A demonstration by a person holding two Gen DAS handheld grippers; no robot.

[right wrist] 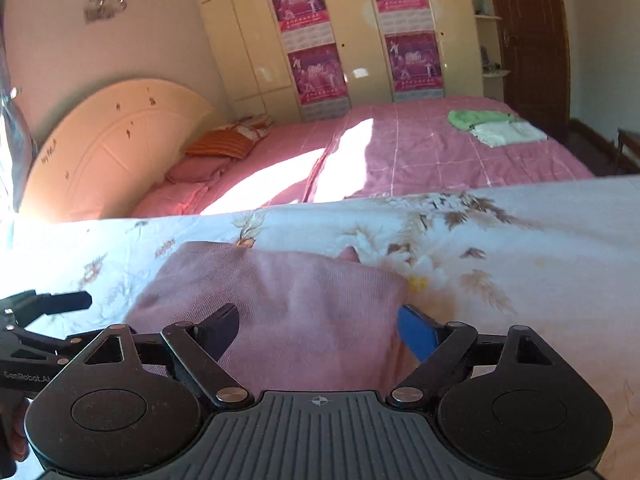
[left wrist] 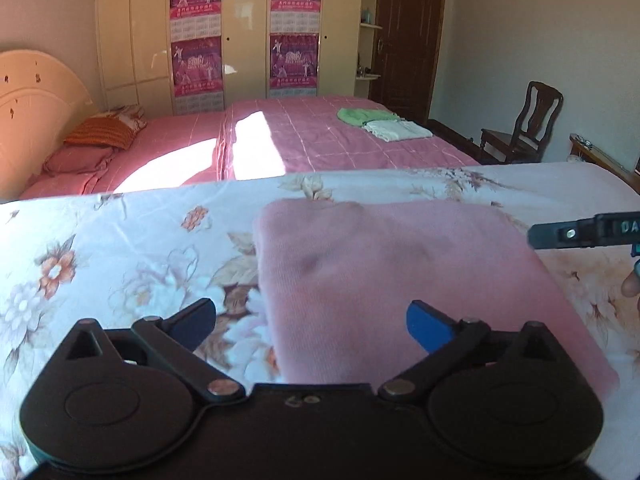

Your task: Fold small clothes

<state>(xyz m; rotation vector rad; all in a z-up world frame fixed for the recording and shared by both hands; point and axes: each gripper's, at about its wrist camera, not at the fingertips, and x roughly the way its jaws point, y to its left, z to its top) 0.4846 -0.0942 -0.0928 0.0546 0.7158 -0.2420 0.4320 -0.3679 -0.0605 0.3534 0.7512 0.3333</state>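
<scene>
A folded pink garment (left wrist: 400, 280) lies flat on a floral sheet (left wrist: 120, 248); it also shows in the right wrist view (right wrist: 288, 300). My left gripper (left wrist: 312, 320) is open and empty, hovering over the garment's near left edge. My right gripper (right wrist: 316, 328) is open and empty over the garment's near right part. One finger of the right gripper (left wrist: 560, 234) enters the left wrist view at the right. Part of the left gripper (right wrist: 48, 304) shows at the left in the right wrist view.
Beyond the floral surface stands a bed with a pink cover (left wrist: 340, 140), bearing a green cloth (left wrist: 360, 116) and a folded white cloth (left wrist: 400, 130). Pillows (left wrist: 100, 132) lie by the headboard. A wardrobe (left wrist: 240, 32), a door and a wooden chair (left wrist: 524, 124) stand behind.
</scene>
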